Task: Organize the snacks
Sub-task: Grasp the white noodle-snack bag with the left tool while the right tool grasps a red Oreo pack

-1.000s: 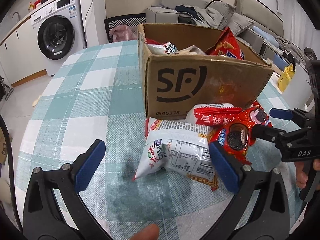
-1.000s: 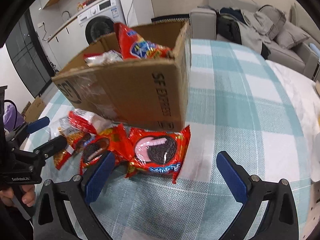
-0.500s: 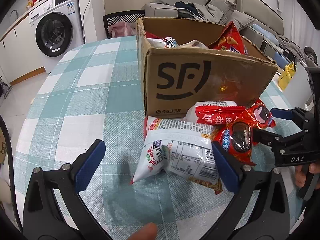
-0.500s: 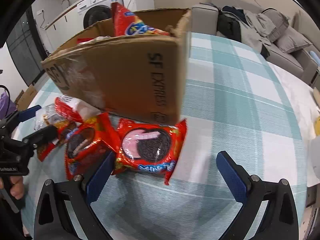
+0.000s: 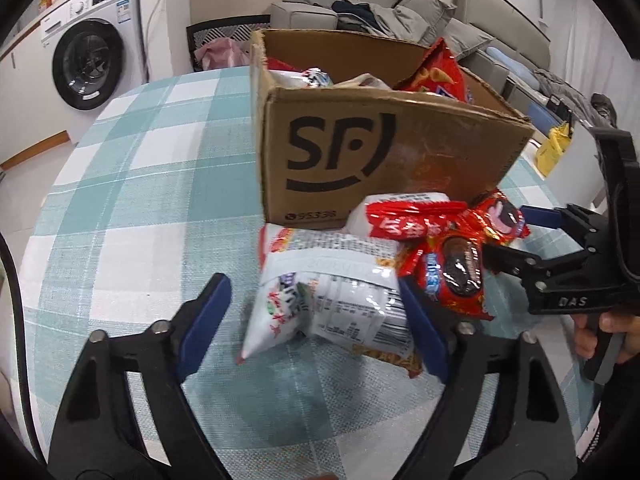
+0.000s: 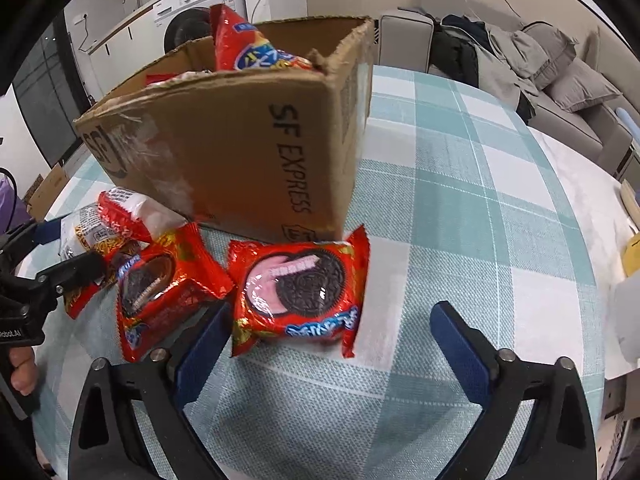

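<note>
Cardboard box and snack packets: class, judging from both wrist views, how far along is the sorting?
Done: the SF cardboard box already holds several snacks, including a red chip bag.
In hand: nothing; the open left gripper straddles the white packet, and the open right gripper faces a red Oreo packet.
Left: those, another Oreo packet and a red-and-white packet remain on the table.

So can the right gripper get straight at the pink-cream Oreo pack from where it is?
Probably yes. The right gripper is open, and the pink-cream Oreo pack lies flat just ahead between its fingers. Nothing covers it, though the neighbouring Oreo pack sits close to one edge.
</note>
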Available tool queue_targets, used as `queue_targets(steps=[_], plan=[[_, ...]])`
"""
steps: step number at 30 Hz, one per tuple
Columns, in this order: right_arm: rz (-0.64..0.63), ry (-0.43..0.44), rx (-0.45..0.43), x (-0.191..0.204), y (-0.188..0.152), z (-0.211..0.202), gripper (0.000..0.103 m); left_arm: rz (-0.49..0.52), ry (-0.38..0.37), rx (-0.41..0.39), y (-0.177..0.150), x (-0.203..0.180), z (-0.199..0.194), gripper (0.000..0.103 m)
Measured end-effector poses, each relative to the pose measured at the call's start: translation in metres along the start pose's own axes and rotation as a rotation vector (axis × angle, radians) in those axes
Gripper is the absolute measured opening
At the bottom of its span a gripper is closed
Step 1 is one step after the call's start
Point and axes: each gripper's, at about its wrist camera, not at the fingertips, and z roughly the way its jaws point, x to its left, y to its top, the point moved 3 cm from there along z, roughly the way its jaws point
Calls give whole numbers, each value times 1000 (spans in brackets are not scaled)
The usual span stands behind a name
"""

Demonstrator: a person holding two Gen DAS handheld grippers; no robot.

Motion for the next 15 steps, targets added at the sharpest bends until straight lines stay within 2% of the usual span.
queue_targets(steps=[1, 4, 10, 15], plan=[[2, 7, -1, 1, 0, -1, 88, 6, -25, -1, -1, -2, -1, 66], [-2, 16, -6, 4, 0, -3, 77, 25, -18, -13, -3, -7, -4, 61], [-14, 30, -20, 7, -3, -10, 54, 25, 1, -25, -6, -10, -10, 57], [-3, 25, -30, 7, -9, -17, 47, 24, 34, -36, -10, -13, -17, 55]])
